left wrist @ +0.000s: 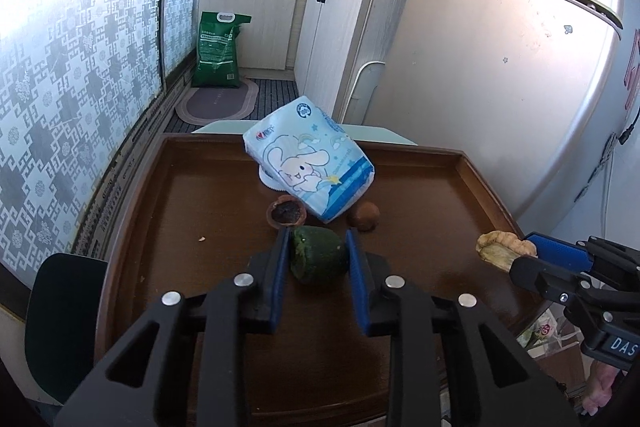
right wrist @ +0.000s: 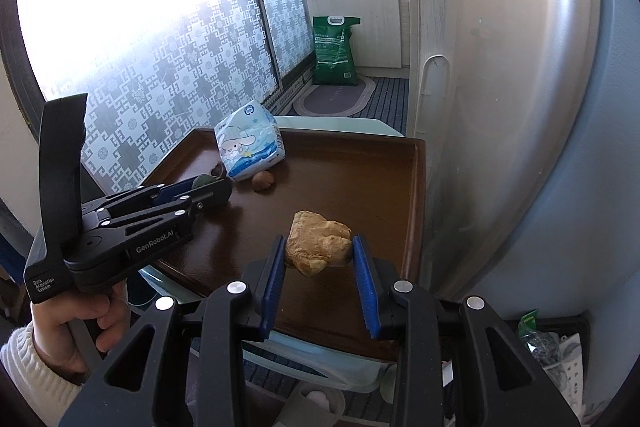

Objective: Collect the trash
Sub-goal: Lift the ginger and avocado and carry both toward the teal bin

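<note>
Our left gripper's fingers pinch the dark green, rough-skinned avocado half across its middle, just in front of the blue cartoon-rabbit tissue pack. Our right gripper holds a tan, crumpled dry peel, right of that pack. We judge both light, the peel brittle. The raised brown tray-table rim needs lifting clear; open room lies right of the pack.

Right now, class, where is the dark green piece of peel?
In the left wrist view the green peel sits on the brown table between the left gripper pads, just in front of the blue tissue pack.
</note>
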Motion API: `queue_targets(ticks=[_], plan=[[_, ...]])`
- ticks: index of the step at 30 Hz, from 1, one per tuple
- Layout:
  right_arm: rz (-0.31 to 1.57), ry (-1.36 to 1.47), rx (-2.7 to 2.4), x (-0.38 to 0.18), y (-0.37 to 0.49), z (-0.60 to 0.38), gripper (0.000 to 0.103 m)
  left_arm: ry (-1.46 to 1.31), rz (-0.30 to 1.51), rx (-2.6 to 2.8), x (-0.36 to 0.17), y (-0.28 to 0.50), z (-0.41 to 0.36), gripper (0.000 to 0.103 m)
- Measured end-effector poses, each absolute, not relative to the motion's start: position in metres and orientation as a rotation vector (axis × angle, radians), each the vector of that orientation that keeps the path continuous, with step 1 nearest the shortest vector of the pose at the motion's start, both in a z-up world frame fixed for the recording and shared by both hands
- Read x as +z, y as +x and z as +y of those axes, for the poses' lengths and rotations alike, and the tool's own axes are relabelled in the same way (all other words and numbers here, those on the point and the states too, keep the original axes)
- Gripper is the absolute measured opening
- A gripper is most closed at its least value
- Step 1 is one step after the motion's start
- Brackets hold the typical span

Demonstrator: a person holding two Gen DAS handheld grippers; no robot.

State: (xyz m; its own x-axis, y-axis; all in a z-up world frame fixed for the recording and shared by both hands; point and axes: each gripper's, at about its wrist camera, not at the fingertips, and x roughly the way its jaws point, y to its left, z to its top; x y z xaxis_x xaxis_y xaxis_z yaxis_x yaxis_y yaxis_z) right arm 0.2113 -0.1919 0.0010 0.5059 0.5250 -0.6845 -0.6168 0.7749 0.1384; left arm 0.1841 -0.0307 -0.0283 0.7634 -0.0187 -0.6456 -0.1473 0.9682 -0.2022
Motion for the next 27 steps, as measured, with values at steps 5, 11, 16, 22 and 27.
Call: queue_targets(ticks=[5, 11, 16, 22, 27], plan=[[0.777, -0.127, 0.693, 0.003, 0.21, -0.189, 0.034, -0.261, 0.693, 0.07, -0.027, 0.179, -0.027, 0.029], [0.776, -0.13, 0.711, 0.005, 0.21, -0.175, 0.034, -0.292, 0.665, 0.072, -0.021, 0.169, -0.013, 0.029], [0.778, -0.14, 0.73, 0.006, 0.207, -0.159, 0.034, -0.302, 0.636, 0.077, -0.014, 0.159, 0.002, 0.029], [0.775, -0.167, 0.759, 0.009, 0.2, -0.13, 0.034, -0.32, 0.622, 0.092, -0.01, 0.148, 0.022, 0.029], [0.775, -0.186, 0.781, 0.011, 0.195, -0.11, 0.034, -0.342, 0.597, 0.108, -0.006, 0.133, 0.043, 0.029]])
